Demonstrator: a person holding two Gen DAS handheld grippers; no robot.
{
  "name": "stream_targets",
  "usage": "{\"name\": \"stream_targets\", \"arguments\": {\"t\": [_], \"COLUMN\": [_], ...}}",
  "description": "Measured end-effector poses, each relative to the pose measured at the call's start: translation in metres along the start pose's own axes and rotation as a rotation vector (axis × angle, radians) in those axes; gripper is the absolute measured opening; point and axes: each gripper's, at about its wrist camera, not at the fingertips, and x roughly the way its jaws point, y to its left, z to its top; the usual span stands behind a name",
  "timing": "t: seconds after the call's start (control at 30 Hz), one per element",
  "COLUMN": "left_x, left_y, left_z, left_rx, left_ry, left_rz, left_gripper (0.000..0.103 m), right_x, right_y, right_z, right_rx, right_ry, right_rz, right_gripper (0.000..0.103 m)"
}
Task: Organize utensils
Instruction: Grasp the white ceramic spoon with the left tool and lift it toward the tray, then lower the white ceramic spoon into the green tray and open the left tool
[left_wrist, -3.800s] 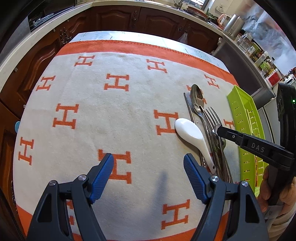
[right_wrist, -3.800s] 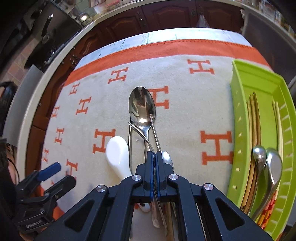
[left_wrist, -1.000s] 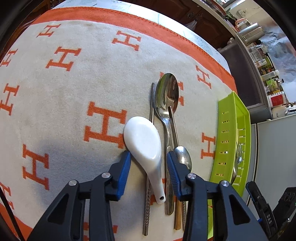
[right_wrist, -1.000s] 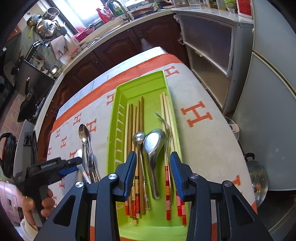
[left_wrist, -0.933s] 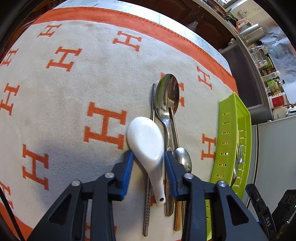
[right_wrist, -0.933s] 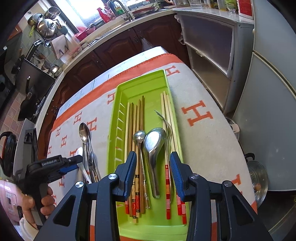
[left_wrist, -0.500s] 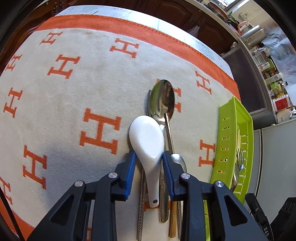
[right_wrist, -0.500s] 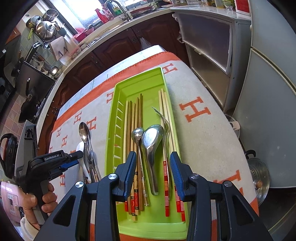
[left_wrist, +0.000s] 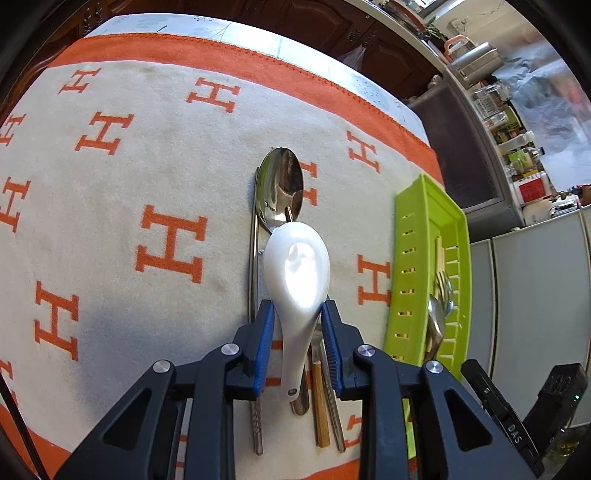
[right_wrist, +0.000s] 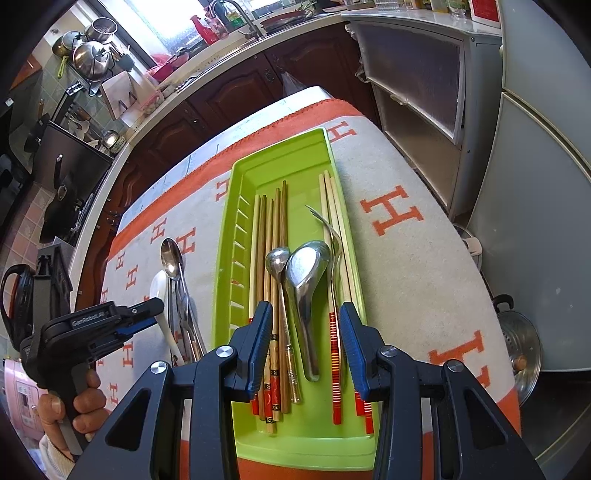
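Note:
A white ceramic spoon (left_wrist: 297, 266) sits between the blue pads of my left gripper (left_wrist: 297, 314). The jaws are closing and the pads press on both sides where bowl meets handle. Under it on the orange-and-cream cloth lie a large steel spoon (left_wrist: 280, 184), steel chopsticks (left_wrist: 253, 258) and a wooden chopstick (left_wrist: 319, 406). The green tray (right_wrist: 225, 258) holds several wooden chopsticks, two steel spoons (right_wrist: 306, 273) and a fork. My right gripper (right_wrist: 306, 314) hovers open over the tray's near end with nothing between its pads. The right wrist view shows the left gripper (right_wrist: 155, 306) by the white spoon (right_wrist: 159, 286).
A person's hand (right_wrist: 85, 402) holds the left gripper's handle. The table's right edge runs close to grey cabinets (right_wrist: 417, 96), and a steel pot (right_wrist: 521, 343) sits on the floor there. Dark wooden cupboards line the far side. The cloth left of the utensils is bare.
The left jaws have narrowed onto the white spoon. Its bowl now overlaps the steel spoon's neck and looks nearer the camera. The right gripper has kept still.

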Motion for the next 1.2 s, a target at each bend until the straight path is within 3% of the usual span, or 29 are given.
{"name": "stream_targets", "arguments": {"t": [0.4, 0.77, 1.2], "left_x": [-0.027, -0.047, 0.01], "left_y": [-0.008, -0.074, -0.13], "left_z": [-0.019, -0.036, -0.054], "left_rx": [0.073, 0.221, 0.293], "left_ry": [0.001, 0.035, 0.156], "left_rz": [-0.102, -0.189, -0.143], "left_gripper": [0.024, 0.023, 0.022], "right_x": [-0.005, -0.024, -0.039], "right_y": [0.003, -0.004, -0.047], "right_z": [-0.003, -0.004, -0.009], "right_rx": [-0.016, 0.003, 0.105], "right_ry": [-0.004, -0.045, -0.075], "right_rz": [0.009, 0.009, -0.03], "right_gripper": [0.038, 0.038, 0.038]}}
